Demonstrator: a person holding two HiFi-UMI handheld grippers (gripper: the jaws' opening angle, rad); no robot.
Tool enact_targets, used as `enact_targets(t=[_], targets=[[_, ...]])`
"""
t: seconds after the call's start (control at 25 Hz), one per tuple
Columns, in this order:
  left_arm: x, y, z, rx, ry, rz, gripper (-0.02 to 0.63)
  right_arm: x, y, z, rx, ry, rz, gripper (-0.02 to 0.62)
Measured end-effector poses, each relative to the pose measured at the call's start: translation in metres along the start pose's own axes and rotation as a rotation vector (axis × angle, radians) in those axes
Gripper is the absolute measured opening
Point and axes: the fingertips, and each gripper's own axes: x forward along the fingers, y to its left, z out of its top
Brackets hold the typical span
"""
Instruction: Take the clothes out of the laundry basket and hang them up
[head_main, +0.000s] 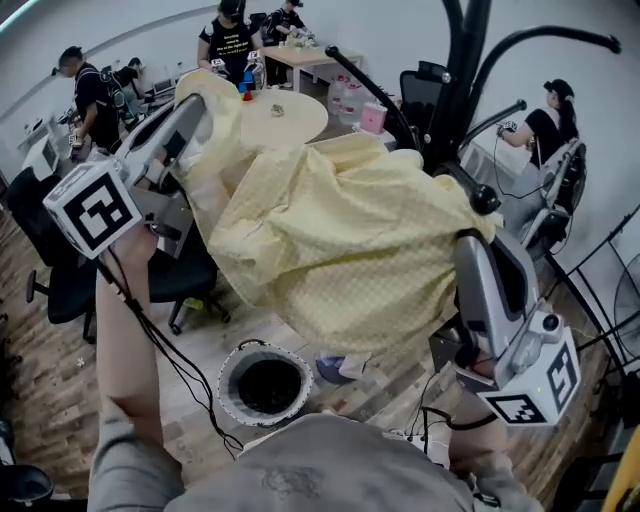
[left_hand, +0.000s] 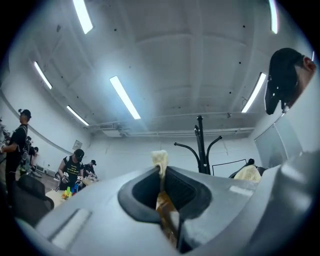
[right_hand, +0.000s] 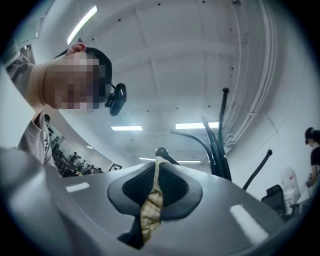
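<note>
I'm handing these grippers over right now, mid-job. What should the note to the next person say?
Left gripper: jaws shut on the yellow garment at an edge.
Right gripper: jaws shut on it too.
Garment: out of the laundry basket, held up at the black coat stand.
Basket: on the floor below.
Left to do: hang the garment. The basket's dark inside doesn't show whether more clothes remain.

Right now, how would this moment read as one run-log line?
left hand-held gripper: shut on garment | right hand-held gripper: shut on garment | garment: spread between both, held high near rack | basket: on floor below
</note>
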Motion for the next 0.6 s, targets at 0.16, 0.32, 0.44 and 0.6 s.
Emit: enact_targets(t=[0.16,0.32,0.44,0.6], targets=[[0.038,0.027,-0.012,0.021,0.063,0.036,0.012,-0.009,-0.026,-0.015,0.039,-0.001,-0.147,0.055],[0.075,0.04,-0.039,0.054,0.132,0.027,0.012,-0.029,-0.062,-0.031,0.065,-0.007,-0.306,0.055],[0.096,0.054,-0.065,0.032,0.166,0.04,0.012,-0.051,-0.09,-0.046,0.069,0.006,-0.422,0.055],[0.125,0.078,-0.104,-0.019,0.217,0.066,0.012,-0.065,-0.112,-0.07,0.083,0.049,-0.509,0.055]])
